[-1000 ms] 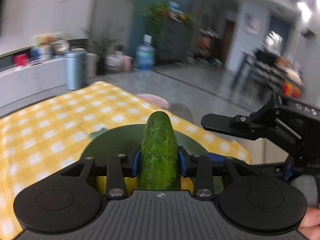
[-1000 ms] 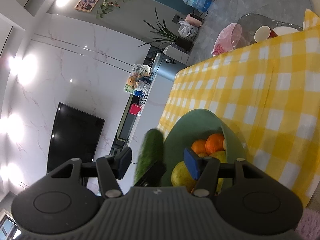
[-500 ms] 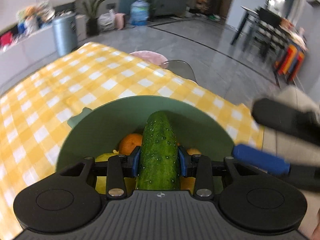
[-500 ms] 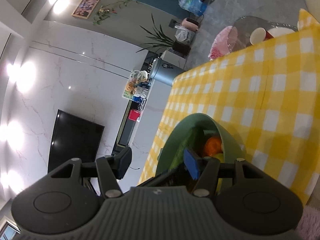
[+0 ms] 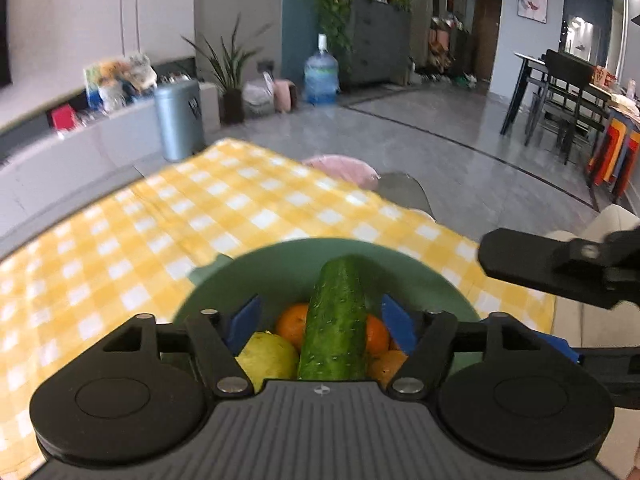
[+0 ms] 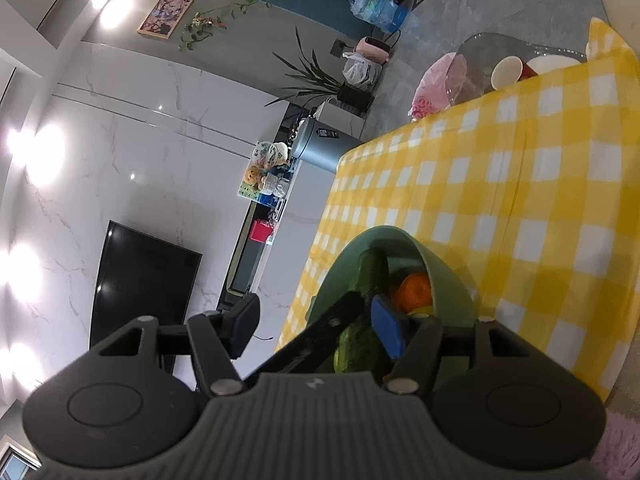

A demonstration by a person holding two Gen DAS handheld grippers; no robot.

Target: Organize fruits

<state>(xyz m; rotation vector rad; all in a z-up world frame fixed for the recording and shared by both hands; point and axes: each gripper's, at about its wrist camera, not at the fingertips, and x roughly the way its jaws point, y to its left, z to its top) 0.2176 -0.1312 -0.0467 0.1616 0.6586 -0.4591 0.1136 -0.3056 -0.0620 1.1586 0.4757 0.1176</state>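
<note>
Left wrist view: the left gripper (image 5: pixel 320 316) with its jaws just opened — both blue pads (image 5: pixel 243 322) stand clear of the cucumber (image 5: pixel 336 320), which lies between them, its far tip leaning toward the far wall of the green bowl (image 5: pixel 280 264). Beneath the cucumber and nearer the gripper lie oranges (image 5: pixel 292 324) and a yellow-green fruit (image 5: pixel 266 358), so the bowl already holds several pieces. To the gripper's right, the right gripper (image 5: pixel 560 270) hovers at the bowl's rim.

Right wrist view: the right gripper's jaws stand apart; nothing is pressed between them, though the bowl's near rim (image 6: pixel 448 272) lies just ahead and one pad overlaps it, so contact cannot be ruled out.

Progress, as judged: the cucumber appears delivered and released — what remains is withdrawing the left gripper. No loose fruit shows on the yellow checked cloth (image 5: pixel 160 240).

Writing: none legible; the grey bin's (image 6: pixel 316 146) label is too small to read.
</note>
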